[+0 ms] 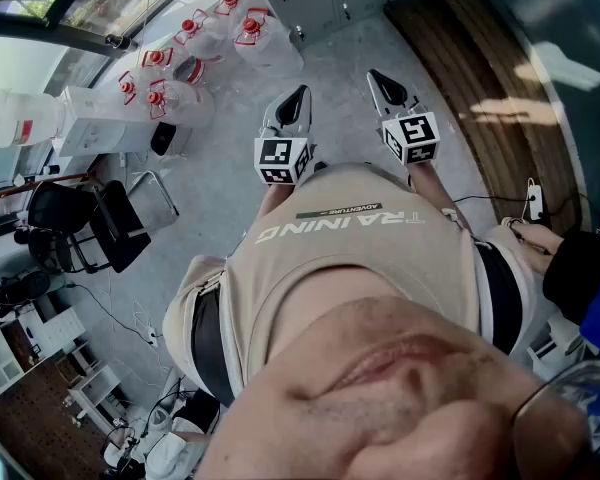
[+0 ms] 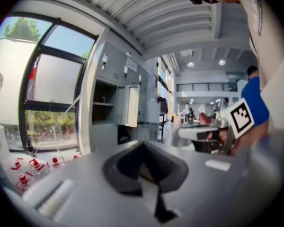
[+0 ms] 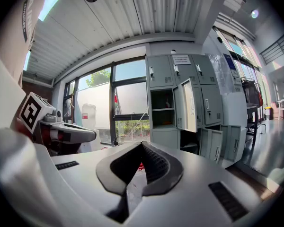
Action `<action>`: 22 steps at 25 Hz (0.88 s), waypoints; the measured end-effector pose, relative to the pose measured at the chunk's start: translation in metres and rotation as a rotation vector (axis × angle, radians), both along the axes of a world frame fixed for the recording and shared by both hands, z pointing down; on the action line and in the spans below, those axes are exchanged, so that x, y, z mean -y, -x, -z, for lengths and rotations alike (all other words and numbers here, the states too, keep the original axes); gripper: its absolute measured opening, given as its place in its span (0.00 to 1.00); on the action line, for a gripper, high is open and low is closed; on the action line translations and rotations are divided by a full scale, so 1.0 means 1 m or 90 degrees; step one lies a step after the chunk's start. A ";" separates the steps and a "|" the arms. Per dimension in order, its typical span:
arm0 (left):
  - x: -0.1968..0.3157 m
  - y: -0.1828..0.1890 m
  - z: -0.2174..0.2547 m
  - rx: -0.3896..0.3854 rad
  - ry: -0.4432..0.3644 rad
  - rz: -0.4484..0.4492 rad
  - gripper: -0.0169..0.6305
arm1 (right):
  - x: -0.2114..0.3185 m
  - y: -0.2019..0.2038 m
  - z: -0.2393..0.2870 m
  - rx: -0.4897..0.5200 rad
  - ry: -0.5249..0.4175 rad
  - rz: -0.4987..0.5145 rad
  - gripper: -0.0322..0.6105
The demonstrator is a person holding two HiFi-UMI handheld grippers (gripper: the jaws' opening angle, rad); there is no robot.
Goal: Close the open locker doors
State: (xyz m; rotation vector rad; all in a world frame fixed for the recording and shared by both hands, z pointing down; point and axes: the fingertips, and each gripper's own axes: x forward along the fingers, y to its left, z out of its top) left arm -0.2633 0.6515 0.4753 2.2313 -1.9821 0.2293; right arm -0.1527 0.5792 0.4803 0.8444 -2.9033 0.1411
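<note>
Right gripper view: doors hang open centre right, well off; left gripper and right gripper jaws closed, empty; approach likely next.

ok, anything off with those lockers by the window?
Yes. On the lockers, one tall door hangs wide open with a shelf showing behind it, and a lower door to its right stands ajar. The upper doors look shut. The left gripper and right gripper are shut on nothing.
</note>
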 end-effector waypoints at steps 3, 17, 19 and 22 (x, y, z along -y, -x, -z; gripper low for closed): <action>0.000 -0.004 -0.007 -0.008 0.024 -0.002 0.02 | -0.002 -0.005 -0.006 -0.006 0.007 0.002 0.07; 0.020 -0.046 -0.019 0.004 0.045 -0.050 0.02 | 0.009 -0.025 -0.032 -0.023 0.023 0.003 0.07; 0.024 -0.043 -0.023 0.006 0.049 -0.060 0.02 | 0.013 -0.019 -0.035 -0.026 0.025 0.004 0.07; 0.037 -0.036 -0.026 0.004 0.044 -0.074 0.02 | 0.021 -0.014 -0.042 -0.031 0.032 -0.006 0.07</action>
